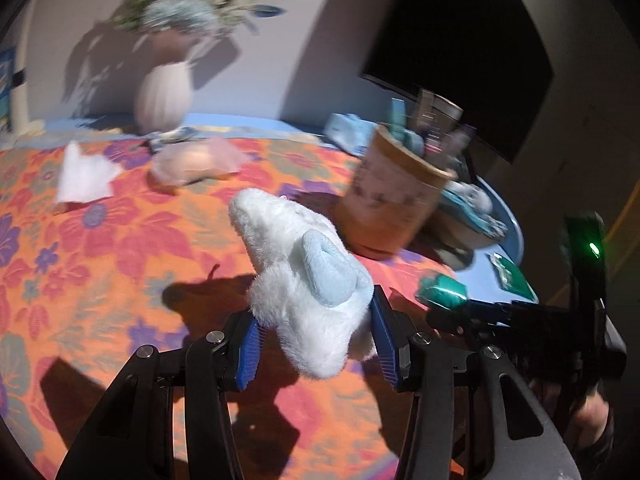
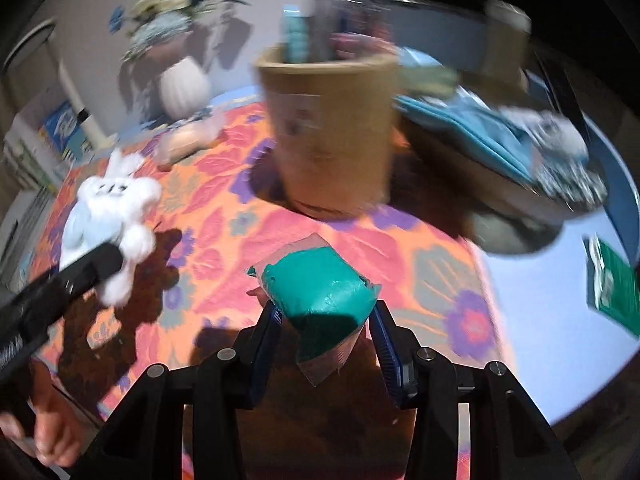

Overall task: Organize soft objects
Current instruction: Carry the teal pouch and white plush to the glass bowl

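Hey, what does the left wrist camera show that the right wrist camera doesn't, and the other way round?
Only the left wrist view shows the left gripper with its blue pads against the white plush, a white tissue lying on the floral cloth, and a dark screen on the wall.

Only the right wrist view shows the right gripper closed on the green packet, and books at far left.

Both show the plush, the packet, the brown cup, the white vase and a green card.

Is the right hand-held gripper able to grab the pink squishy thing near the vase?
Probably not now. The right hand-held gripper is already closed on the green packet, and the pink soft object lies far across the tablecloth.
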Tool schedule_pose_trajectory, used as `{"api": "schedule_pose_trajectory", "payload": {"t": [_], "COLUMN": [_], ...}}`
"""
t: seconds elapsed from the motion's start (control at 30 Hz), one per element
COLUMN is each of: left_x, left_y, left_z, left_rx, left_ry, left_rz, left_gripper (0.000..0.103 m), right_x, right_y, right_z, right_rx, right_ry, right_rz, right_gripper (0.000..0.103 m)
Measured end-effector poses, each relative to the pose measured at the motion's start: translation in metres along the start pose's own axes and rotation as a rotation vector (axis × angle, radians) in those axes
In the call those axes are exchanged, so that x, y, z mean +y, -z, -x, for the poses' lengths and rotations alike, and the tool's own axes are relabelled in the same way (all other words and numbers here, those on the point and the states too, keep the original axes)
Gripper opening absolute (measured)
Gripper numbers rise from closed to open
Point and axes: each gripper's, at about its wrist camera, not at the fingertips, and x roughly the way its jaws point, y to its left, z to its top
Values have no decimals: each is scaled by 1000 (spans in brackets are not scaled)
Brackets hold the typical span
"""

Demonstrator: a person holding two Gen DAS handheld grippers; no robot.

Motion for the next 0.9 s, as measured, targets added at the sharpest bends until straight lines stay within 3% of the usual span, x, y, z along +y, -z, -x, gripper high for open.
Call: {"api": "schedule_pose_trajectory", "payload": {"t": [0.13,0.37,0.57,0.7,0.9], "left_x": [-36,-93,-141,-166,-201], "left_y": [0,-13,-43,-66,-101], "left_z": [5,6,-6,-23,-68], "left_rx": [-2,-14,-28,-14,65], "left_ry": [47,143,202,184,73], "left_rz": [-67,-148,-211,-237,-302], "left_gripper": [45,45,45,45,45], "right_x": [-42,-84,-107,-128,-166], "right_y": [4,5,-9,-31,-67], "right_z": [20,77,107,109,102], "right_rx": [5,-94,-188,-223,-257], "right_ry": [-75,-38,-23,-34,-84], "right_rz": [-128,-179,-193,-245,-382], "right_gripper": [44,44,44,44,44]}}
